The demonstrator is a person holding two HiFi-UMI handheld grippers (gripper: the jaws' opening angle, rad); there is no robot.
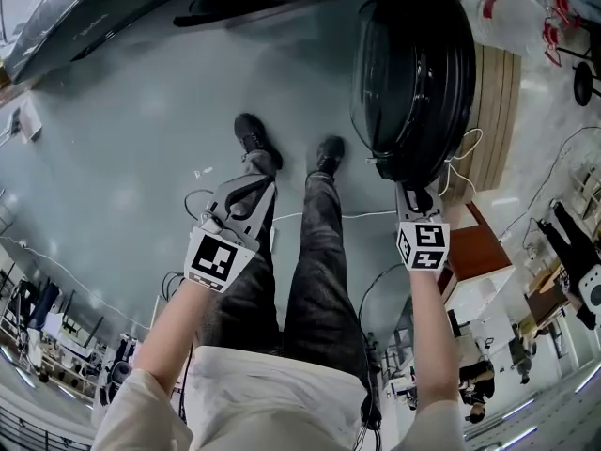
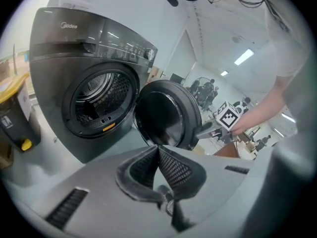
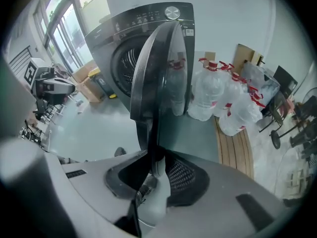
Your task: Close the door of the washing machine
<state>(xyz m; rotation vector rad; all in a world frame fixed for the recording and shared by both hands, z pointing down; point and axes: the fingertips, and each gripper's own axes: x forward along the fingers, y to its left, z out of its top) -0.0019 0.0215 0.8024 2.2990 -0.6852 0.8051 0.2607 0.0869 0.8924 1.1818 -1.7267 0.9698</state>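
Note:
The dark grey washing machine (image 2: pixel 74 83) stands with its drum uncovered and its round black door (image 2: pixel 168 115) swung wide open. In the head view the door (image 1: pixel 413 73) hangs at the upper right, and my right gripper (image 1: pixel 418 195) meets its lower edge. The right gripper view shows the door's rim (image 3: pixel 158 83) running down between the jaws of my right gripper (image 3: pixel 154 165), which are shut on it. My left gripper (image 2: pixel 158 150) is shut on nothing; it hangs over the floor, short of the machine, in front of the person's left leg (image 1: pixel 255 178).
Several large water bottles (image 3: pixel 223 98) stand on a wooden pallet (image 3: pixel 235 148) right of the machine. Cardboard boxes (image 3: pixel 89 81) and a yellow-lidded bin (image 2: pixel 12 90) sit on its other side. The person's legs and shoes (image 1: pixel 319 242) are below me, and a cable (image 1: pixel 366 216) crosses the grey floor.

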